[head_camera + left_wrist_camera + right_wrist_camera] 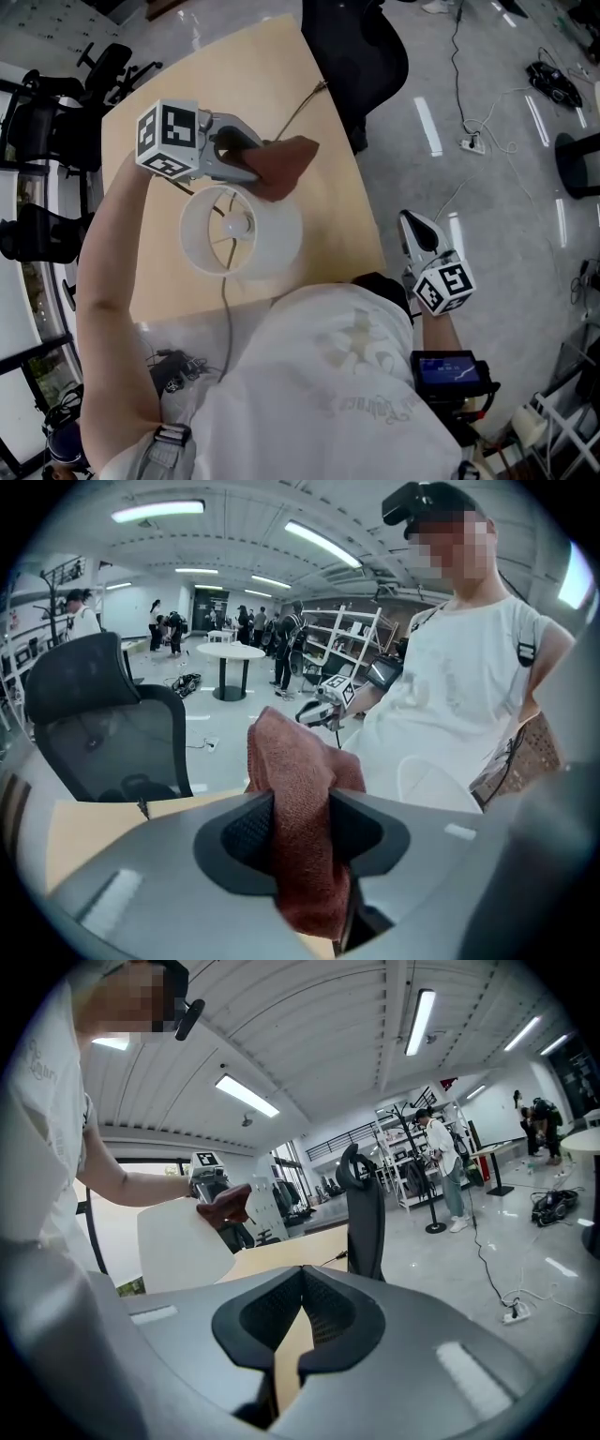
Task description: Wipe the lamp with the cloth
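While the left gripper [255,157] hovers over the far rim of the lamp [272,246], its jaws are clamped on the reddish-brown cloth [289,161], which bunches out past the tips. Lamp: white drum shade, standing near the near edge of the wooden table [262,66] (cord [298,111] trails toward the far side). Cloth-to-shade contact unclear. Right gripper [412,221]: off the table's right, jaws together, nothing between.

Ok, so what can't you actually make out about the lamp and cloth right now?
- Base of the lamp: head view, under its own shade; right gripper view, behind the right tool's body.
- Whether cloth touches the shade: head view, cloth and left tool cover that rim.
- Where the cord ends: head view, behind the person's shirt.
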A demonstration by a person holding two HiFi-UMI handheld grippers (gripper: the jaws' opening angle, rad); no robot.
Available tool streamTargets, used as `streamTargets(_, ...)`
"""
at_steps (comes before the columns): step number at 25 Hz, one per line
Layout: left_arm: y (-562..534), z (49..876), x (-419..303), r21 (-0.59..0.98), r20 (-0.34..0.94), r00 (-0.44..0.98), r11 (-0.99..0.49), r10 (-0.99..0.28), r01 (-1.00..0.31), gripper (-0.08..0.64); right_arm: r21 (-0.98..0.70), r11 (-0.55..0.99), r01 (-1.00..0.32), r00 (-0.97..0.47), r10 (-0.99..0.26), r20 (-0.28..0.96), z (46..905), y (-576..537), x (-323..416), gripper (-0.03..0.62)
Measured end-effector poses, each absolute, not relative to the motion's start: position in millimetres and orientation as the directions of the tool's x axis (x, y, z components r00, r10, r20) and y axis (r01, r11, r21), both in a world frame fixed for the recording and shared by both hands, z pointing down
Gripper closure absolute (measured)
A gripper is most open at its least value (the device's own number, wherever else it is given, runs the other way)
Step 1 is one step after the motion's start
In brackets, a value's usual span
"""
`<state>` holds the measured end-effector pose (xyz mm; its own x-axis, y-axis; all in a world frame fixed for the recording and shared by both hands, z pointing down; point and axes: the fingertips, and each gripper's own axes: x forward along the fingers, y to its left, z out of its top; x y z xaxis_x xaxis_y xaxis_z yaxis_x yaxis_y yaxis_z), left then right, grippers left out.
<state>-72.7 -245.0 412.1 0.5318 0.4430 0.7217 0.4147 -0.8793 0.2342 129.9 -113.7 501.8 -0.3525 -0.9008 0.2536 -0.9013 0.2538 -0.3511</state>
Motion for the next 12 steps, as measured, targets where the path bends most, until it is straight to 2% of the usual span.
streamTargets(7, -249.5, 470.5, -73.1, 0.266, 0.794, 0.43, -0.881, 0.43, 0.391, 0.397, -0.362, 0.226, -0.904, -0.331, -0.906, 0.262, 501.2, -106.5, 124.4, 0.58)
streamTargets(12, -271.6, 508.7, -68.2, 0.154, 0.885, 0.357, -0.912, 0.298, 0.381, 0.397, -0.359, 0.218, -0.908, -0.32, -0.912, 0.258, 503.5, -109.2, 136.4, 0.58)
